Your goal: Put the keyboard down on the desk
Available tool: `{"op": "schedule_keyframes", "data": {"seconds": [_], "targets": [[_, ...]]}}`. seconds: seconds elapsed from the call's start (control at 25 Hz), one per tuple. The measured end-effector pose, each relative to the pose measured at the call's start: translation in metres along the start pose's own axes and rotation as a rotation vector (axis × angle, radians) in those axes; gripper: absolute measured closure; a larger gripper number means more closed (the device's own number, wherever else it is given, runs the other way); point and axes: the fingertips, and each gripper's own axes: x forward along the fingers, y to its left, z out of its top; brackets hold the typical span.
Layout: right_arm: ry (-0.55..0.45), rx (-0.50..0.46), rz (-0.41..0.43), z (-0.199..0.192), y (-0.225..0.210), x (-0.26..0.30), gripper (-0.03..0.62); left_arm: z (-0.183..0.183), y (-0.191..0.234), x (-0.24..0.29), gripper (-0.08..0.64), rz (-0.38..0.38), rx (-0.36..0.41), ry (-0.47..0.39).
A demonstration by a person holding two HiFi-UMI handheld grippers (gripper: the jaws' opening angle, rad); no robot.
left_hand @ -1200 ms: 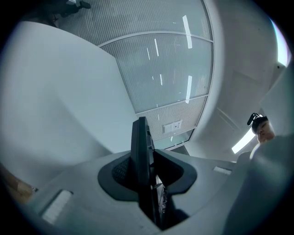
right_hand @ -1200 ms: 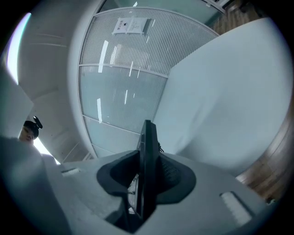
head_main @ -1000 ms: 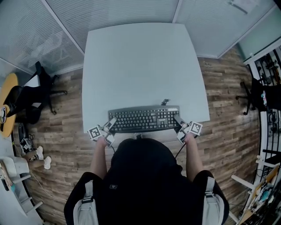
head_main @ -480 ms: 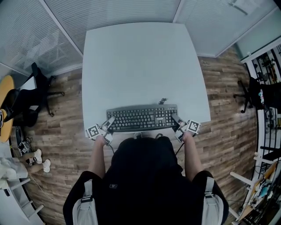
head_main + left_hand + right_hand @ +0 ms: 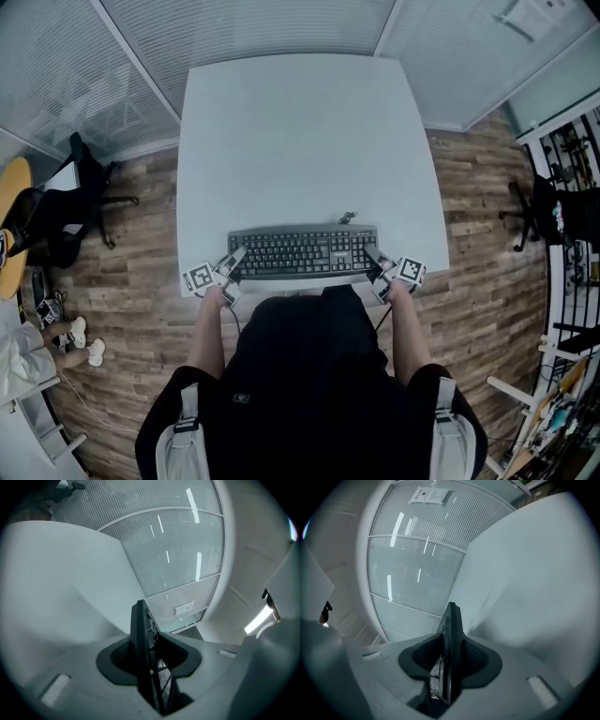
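Desk (image 5: pixel 300 141): pale, plain top, set with its far edge against the corner of the room; apart from the keyboard its surface is bare; in the left gripper view (image 5: pixel 61 583) and the right gripper view (image 5: pixel 534 588) it fills one side as a smooth white plane.
Keyboard (image 5: pixel 305 253): dark, lying level along the desk's near edge, long side parallel to that edge; a short cable (image 5: pixel 350 217) curls at its back right; whether its underside rests on the top cannot be told.
Left gripper (image 5: pixel 234 260): at the keyboard's left end; its own view shows the keyboard (image 5: pixel 140 658) edge-on between the jaws, pads on either face; the jaws are opening.
Right gripper (image 5: pixel 372 256): at the right end; jaws closed on the keyboard's edge (image 5: pixel 451 653), partly apart to its thickness.
Walls (image 5: pixel 281 19): ribbed, frosted glass panels in pale frames behind the desk; a paper notice (image 5: pixel 429 495) is fixed to one.
Floor (image 5: pixel 131 281): wood-look planks on both sides of the desk.
Left side of room: a black office chair (image 5: pixel 80 202); a yellow round top (image 5: pixel 14 225) at the picture's edge.
Right side of room: another dark chair (image 5: pixel 548 202) beside cluttered shelving.
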Motion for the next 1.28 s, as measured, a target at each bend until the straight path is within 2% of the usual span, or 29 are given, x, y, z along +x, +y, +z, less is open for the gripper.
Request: {"op": "schedule_keyframes", "data": {"seconds": [0.16,0.24,0.36,0.52,0.68,0.84,0.96,1.28], "targets": [[0.041,-0.012,-0.033,0.016,-0.009,0.018,0.472,0.005,0.003,0.005,0.44,0.013,-0.023,-0.048],[0.065,-0.025,-0.043,0.025,-0.015,0.026,0.468,0.008,0.011,0.009,0.436,0.052,0.012,-0.06],[0.105,-0.046,-0.064,0.038,-0.023,0.04,0.462,0.015,0.017,0.017,0.429,0.078,0.026,-0.077],[0.151,-0.048,-0.141,0.05,-0.037,0.051,0.456,0.025,0.023,0.026,0.41,0.137,0.078,-0.09],[0.168,-0.036,-0.115,0.063,-0.036,0.068,0.451,0.039,0.027,0.035,0.396,0.196,0.132,-0.117],[0.169,-0.09,-0.131,0.074,-0.037,0.075,0.448,0.045,0.037,0.042,0.381,0.259,0.162,-0.107],[0.167,-0.12,-0.112,0.075,-0.036,0.077,0.445,0.047,0.048,0.042,0.367,0.316,0.187,-0.099],[0.214,-0.166,-0.161,0.078,-0.046,0.082,0.436,0.048,0.064,0.053,0.351,0.372,0.198,-0.037]]}}
